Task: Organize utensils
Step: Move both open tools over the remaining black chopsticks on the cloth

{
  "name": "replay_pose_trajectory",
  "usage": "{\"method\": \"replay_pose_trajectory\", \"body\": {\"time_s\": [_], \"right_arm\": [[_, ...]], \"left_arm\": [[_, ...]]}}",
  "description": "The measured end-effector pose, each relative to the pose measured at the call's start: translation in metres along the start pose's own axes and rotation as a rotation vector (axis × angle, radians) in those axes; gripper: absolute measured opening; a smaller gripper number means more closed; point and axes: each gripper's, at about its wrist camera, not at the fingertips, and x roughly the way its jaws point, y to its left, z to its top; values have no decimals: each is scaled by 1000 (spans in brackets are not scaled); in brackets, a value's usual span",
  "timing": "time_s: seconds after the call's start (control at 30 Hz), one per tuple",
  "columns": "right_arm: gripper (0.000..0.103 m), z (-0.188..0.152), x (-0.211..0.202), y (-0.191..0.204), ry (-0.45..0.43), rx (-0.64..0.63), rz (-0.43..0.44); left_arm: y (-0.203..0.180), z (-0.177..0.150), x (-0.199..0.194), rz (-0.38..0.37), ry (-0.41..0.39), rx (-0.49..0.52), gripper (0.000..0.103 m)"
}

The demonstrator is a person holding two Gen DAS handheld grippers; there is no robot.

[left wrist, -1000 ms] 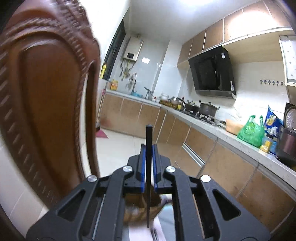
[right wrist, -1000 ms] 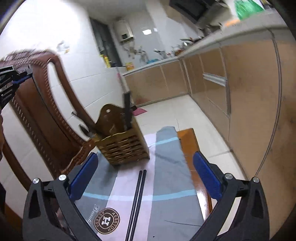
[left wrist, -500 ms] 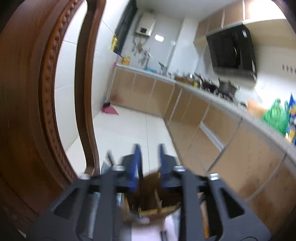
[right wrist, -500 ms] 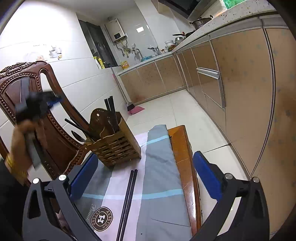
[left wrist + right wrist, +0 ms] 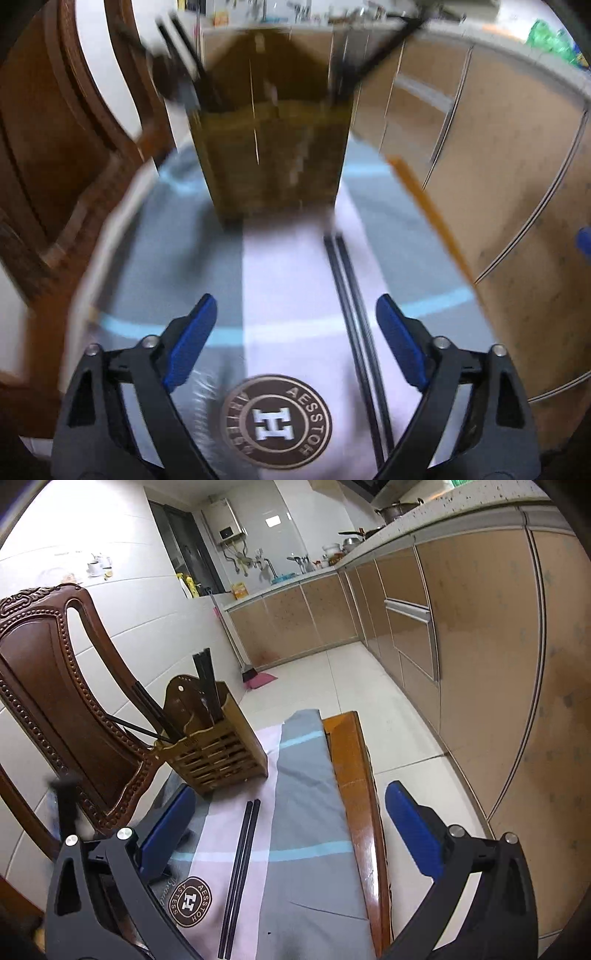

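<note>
Emptied of its chopstick, left tongs (image 5: 295, 332) gape like right tongs (image 5: 291, 823); bamboo holder (image 5: 218, 755) stocked, chopstick pair (image 5: 242, 871) left.

I see a wooden table (image 5: 351, 775) under a grey-and-pink cloth (image 5: 306, 812), which carries a holder (image 5: 218, 753) and what looks like two chopsticks (image 5: 240, 871).

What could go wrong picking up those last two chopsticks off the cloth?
The pair of chopsticks lies flat and touching, so the open left tool might catch only one or pinch the cloth. The holder stands close behind with chopsticks leaning out, so a fast approach could knock it; the left view is motion-blurred.
</note>
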Motion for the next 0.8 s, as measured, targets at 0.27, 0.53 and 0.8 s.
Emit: {"method": "replay_pose_trajectory", "body": {"time_s": [0.27, 0.53, 0.8], "right_arm": [[100, 2, 0, -11, 17, 33, 15], [100, 5, -2, -9, 14, 38, 33], [100, -2, 13, 4, 77, -11, 35]], "left_arm": [[-13, -12, 33, -14, 86, -4, 67], [-16, -8, 53, 33, 116, -2, 64], [24, -23, 36, 129, 125, 24, 48]]}}
